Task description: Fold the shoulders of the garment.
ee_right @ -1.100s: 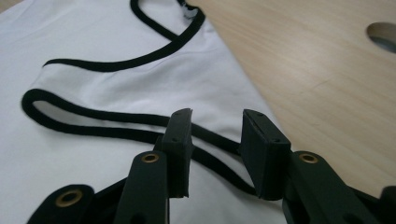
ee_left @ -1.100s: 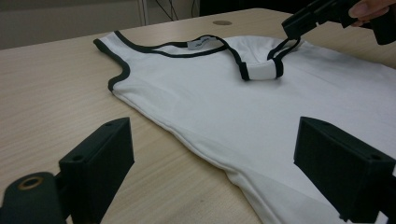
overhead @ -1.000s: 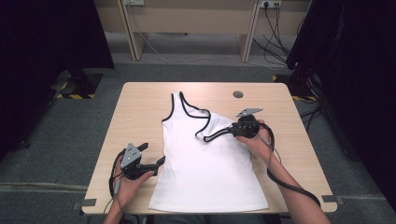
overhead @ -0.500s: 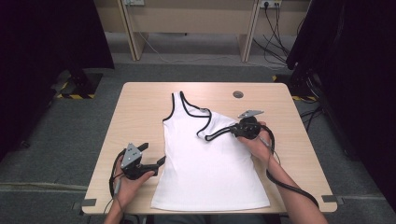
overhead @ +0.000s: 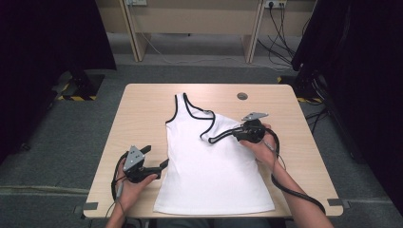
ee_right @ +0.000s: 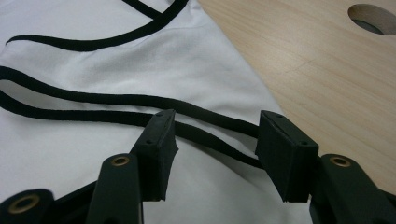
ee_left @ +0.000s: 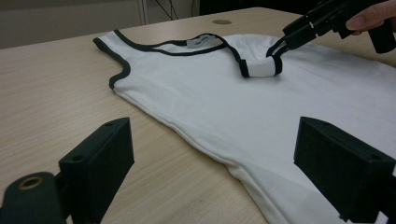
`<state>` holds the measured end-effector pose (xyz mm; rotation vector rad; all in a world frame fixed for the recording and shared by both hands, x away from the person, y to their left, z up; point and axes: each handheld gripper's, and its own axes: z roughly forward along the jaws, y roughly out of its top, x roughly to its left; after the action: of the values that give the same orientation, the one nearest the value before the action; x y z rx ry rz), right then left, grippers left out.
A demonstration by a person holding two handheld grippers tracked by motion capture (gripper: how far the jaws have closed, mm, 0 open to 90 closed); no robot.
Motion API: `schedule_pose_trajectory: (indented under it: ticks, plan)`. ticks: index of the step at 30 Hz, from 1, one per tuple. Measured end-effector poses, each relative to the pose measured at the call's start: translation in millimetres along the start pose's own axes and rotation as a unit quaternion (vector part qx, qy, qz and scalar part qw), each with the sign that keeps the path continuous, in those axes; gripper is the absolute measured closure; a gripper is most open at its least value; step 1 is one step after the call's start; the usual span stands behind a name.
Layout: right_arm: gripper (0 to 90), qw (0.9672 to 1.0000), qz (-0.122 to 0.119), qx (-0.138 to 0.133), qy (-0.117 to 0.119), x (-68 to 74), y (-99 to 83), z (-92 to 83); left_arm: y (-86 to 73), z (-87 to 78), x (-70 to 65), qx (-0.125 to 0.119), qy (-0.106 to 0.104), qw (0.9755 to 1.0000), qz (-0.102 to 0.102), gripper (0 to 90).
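A white tank top (overhead: 214, 166) with black trim lies flat on the wooden table (overhead: 142, 109). Its right shoulder strap (overhead: 212, 135) is folded down onto the chest. My right gripper (overhead: 236, 134) sits at that strap's end; its jaws have just been opening. In the right gripper view the black trim (ee_right: 116, 100) runs between the spread jaws of my right gripper (ee_right: 215, 126), and the pads do not press on it. My left gripper (overhead: 157, 156) rests open beside the top's lower left side. The left gripper view looks between its wide jaws (ee_left: 217, 140) at the side seam, with the strap (ee_left: 261, 67) and right gripper (ee_left: 285, 42) farther off.
A round cable hole (overhead: 242, 96) sits in the table behind the top's right shoulder, also near in the right gripper view (ee_right: 373, 16). Bare wood surrounds the garment on both sides. Cables trail from both grippers toward the table's near edge.
The right gripper's jaws have spread apart around the strap's trim. Both hands have stayed in place, and the top lies as before.
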<state>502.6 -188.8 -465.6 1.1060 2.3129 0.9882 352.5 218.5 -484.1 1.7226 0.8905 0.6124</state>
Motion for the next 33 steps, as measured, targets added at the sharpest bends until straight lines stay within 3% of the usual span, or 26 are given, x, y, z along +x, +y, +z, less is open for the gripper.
schedule_pose_trajectory:
  ticks: [11, 26, 33]
  plan:
    - [33.1, 1.0, 0.007, -0.002, -0.004, 4.1, -1.2, -6.3, 0.1, 0.1, -0.2, 0.001, 0.0, 1.0, 0.002, 11.2]
    - [21.9, 0.9997, 0.022, -0.003, 0.008, 5.9, -10.2, -15.0, 0.4, 0.8, -0.6, 0.004, 0.0, 1.0, 0.003, 11.3]
    - [18.0, 0.9995, 0.027, -0.007, 0.015, 2.5, -19.9, -28.0, 9.2, 9.3, 3.2, 0.001, 0.0, 0.9998, -0.019, 11.3]
